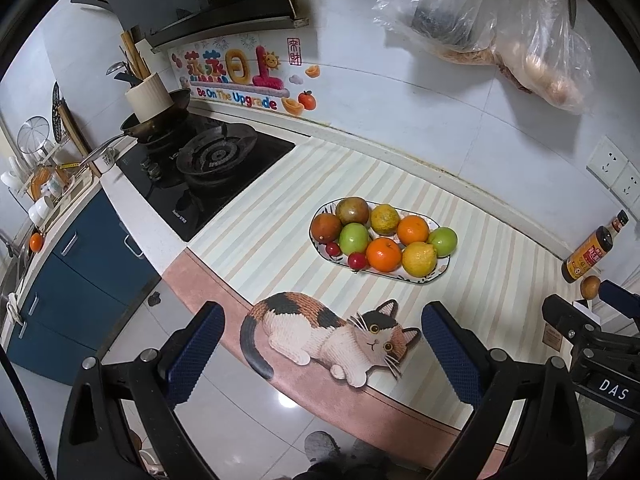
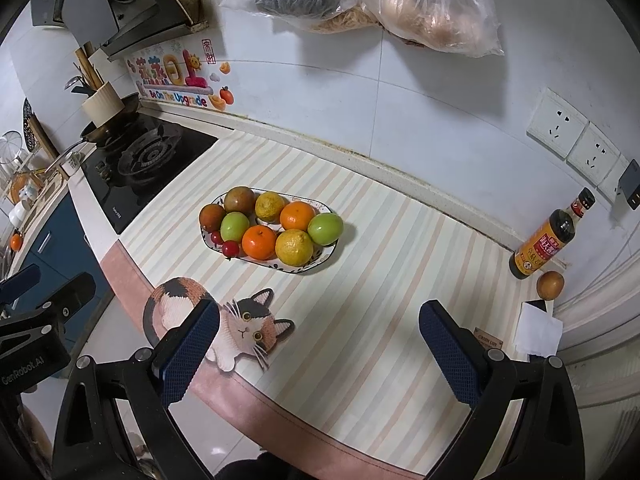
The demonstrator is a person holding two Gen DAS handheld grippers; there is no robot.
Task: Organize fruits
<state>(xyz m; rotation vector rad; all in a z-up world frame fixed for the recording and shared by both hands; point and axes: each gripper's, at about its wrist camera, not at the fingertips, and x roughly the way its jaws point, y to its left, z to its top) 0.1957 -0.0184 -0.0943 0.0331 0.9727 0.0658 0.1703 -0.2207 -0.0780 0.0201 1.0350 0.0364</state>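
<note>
An oval patterned plate on the striped mat holds several fruits: oranges, green apples, yellow citrus, brownish fruits and small red cherries. My left gripper is open and empty, held near the counter's front edge over the cat picture. My right gripper is open and empty, also short of the plate. A lone brown fruit sits by the bottle at the right.
A sauce bottle stands at the right wall by white paper. A gas stove with a pan lies left. Plastic bags hang on the wall. An orange lies on the far-left counter.
</note>
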